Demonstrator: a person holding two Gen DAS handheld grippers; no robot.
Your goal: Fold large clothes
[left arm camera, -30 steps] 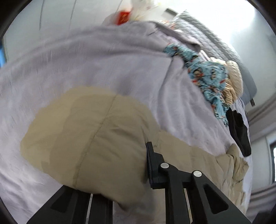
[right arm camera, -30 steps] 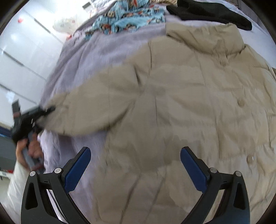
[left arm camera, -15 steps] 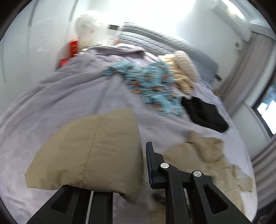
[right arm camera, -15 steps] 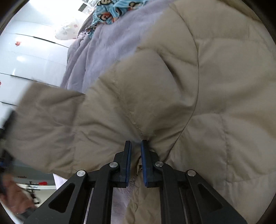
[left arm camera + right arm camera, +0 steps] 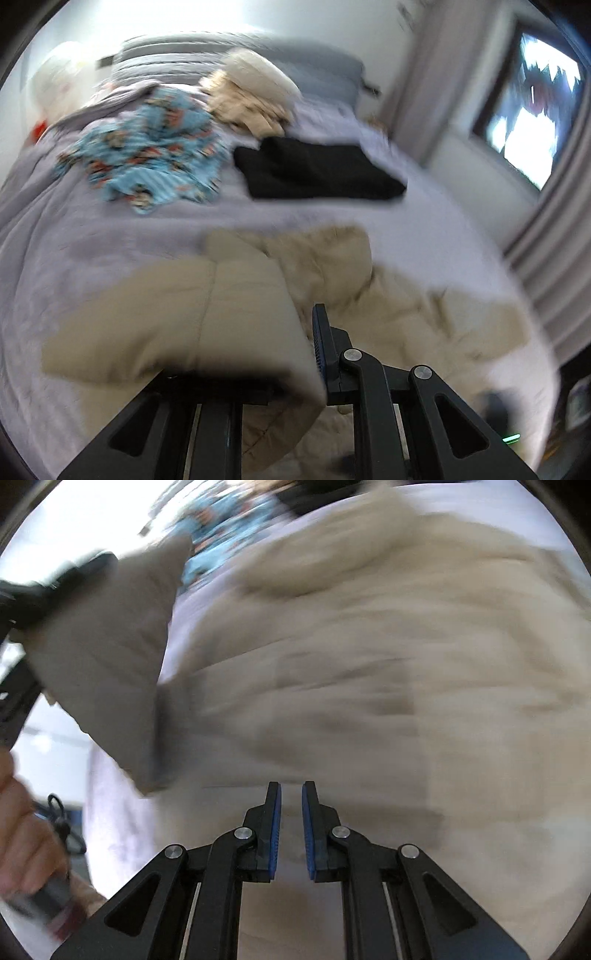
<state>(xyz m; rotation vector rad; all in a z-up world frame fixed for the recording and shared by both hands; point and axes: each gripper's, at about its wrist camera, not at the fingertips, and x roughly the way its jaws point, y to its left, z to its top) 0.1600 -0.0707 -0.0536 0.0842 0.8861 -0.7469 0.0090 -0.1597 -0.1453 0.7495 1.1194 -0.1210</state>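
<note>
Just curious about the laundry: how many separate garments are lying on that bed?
4: beige jacket nearest, black garment behind it, blue patterned piece left, cream pile by the headboard; others may be hidden.

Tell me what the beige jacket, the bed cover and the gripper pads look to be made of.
Beige jacket: looks like a padded, matte woven shell, going by its stitched, puffy panels. Bed cover: pale lilac, apparently a soft brushed fabric, dull and lightly rumpled; blur hides the weave. Gripper pads: blue, seemingly ribbed rubber or plastic, on black arms that look like moulded plastic.
</note>
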